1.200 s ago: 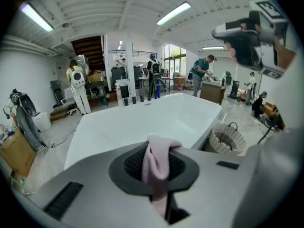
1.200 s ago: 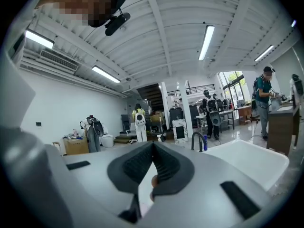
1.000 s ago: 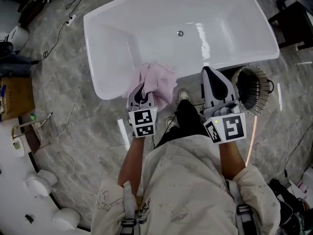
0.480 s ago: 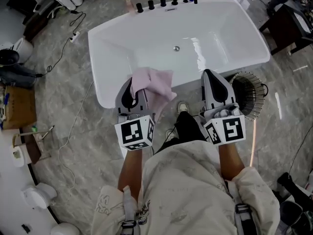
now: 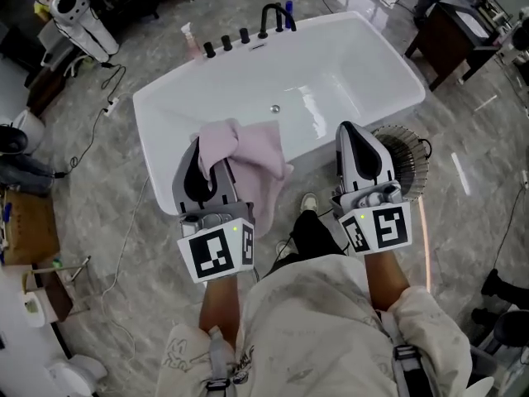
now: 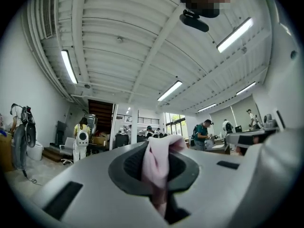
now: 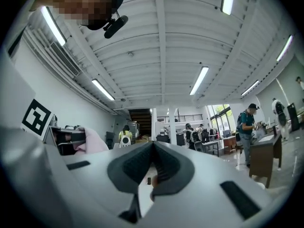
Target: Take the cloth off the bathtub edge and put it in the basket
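The left claw (image 5: 204,149) is clenched on the pink cloth (image 5: 250,154): in the left gripper view a fold of the fabric is pinched between the two dark pads and stands up above them, with the room's ceiling and far wall behind it. From the head view the cloth bunches at the claw's tip and drapes to the right and downward, lying in the picture over the near rim of the white bathtub (image 5: 331,73); whether any of it touches that rim cannot be told from here. The right claw (image 5: 354,136) is clenched with nothing in it; its own view shows the ridged pads meeting at the tip and only a thin gap lower down. It is held in front of the wire basket (image 5: 411,154), which stands on the grey marbled floor (image 5: 124,246) just beside the tub's near right corner, and it covers the basket's left part. The basket holds no cloth. A black faucet (image 5: 273,15) and a row of black knobs (image 5: 226,41) sit on the tub's far rim. The person's shoe (image 5: 308,203) shows on the floor between the two claws.
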The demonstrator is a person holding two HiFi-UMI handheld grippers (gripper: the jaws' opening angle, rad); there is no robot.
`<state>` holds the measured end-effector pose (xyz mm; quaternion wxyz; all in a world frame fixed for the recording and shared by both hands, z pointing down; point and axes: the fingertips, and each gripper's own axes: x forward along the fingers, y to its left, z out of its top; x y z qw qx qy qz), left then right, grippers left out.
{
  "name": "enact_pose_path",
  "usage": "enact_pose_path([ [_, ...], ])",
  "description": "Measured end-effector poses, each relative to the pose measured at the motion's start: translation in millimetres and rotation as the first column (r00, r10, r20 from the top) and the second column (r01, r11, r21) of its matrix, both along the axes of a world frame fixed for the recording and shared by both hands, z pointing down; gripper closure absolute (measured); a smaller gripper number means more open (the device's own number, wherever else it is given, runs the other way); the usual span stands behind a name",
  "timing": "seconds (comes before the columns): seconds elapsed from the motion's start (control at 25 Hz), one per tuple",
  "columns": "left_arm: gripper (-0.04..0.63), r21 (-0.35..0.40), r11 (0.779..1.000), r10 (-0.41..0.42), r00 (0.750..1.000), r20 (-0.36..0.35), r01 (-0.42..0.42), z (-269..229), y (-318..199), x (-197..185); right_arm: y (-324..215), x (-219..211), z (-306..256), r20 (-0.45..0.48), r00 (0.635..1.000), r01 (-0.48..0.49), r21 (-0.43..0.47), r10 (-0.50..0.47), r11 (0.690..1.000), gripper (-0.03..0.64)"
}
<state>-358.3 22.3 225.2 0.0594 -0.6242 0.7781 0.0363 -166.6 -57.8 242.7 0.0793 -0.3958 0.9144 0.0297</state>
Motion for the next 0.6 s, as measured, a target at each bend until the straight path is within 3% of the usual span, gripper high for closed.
enact_pose_path([
  [0.6,0.569,0.053,0.977,0.206,0.979,0.009,-0.206,-26,-40,85,-14,121,-27,0.008,0.961,-0.277,0.029,0.277,0.96,0.629],
])
